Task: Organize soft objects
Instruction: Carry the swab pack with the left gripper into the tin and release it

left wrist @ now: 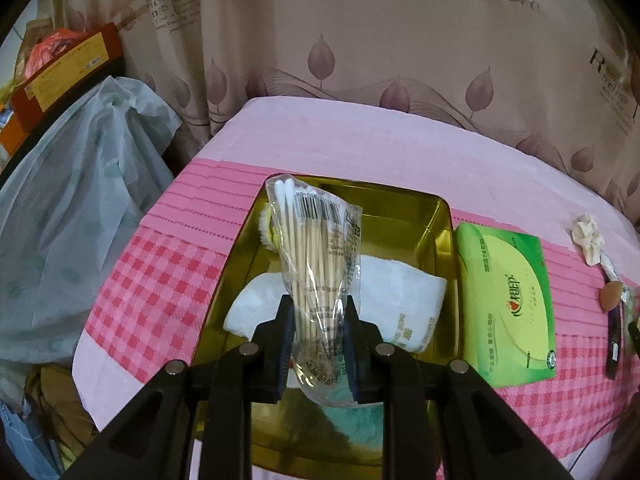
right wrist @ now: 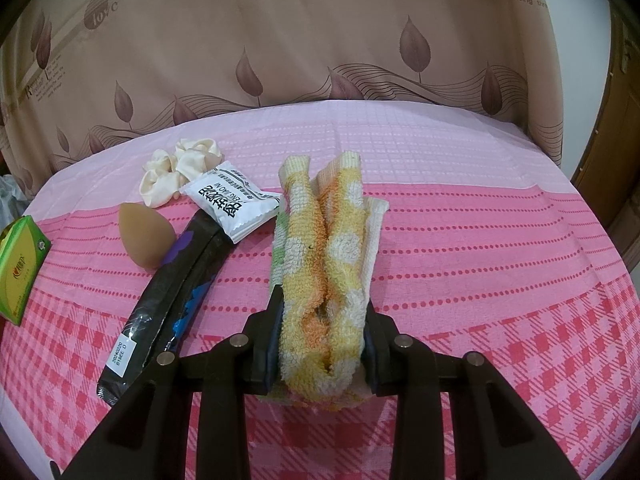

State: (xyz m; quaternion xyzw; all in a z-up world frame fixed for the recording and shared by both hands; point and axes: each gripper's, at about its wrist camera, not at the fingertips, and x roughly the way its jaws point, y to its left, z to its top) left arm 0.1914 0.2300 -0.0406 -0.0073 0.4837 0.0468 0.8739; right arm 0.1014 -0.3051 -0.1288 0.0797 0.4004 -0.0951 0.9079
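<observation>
My left gripper (left wrist: 318,308) is shut on a clear bag of cotton swabs (left wrist: 314,248), held upright above a gold metal tin (left wrist: 430,224). Inside the tin lie a white folded towel (left wrist: 404,300), a yellow-white fluffy item (left wrist: 266,228) at the far left corner and something teal (left wrist: 352,420) at the near end. My right gripper (right wrist: 322,312) is shut on a folded yellow and orange towel (right wrist: 328,236) that stretches away over the pink cloth.
A green tissue pack (left wrist: 506,304) lies right of the tin. Left of the yellow towel lie a white sachet (right wrist: 230,204), a cream scrunchie (right wrist: 180,168), a brown makeup sponge (right wrist: 146,236) and a long black packet (right wrist: 168,300). A curtain hangs behind; a grey plastic bag (left wrist: 80,208) stands off the left edge.
</observation>
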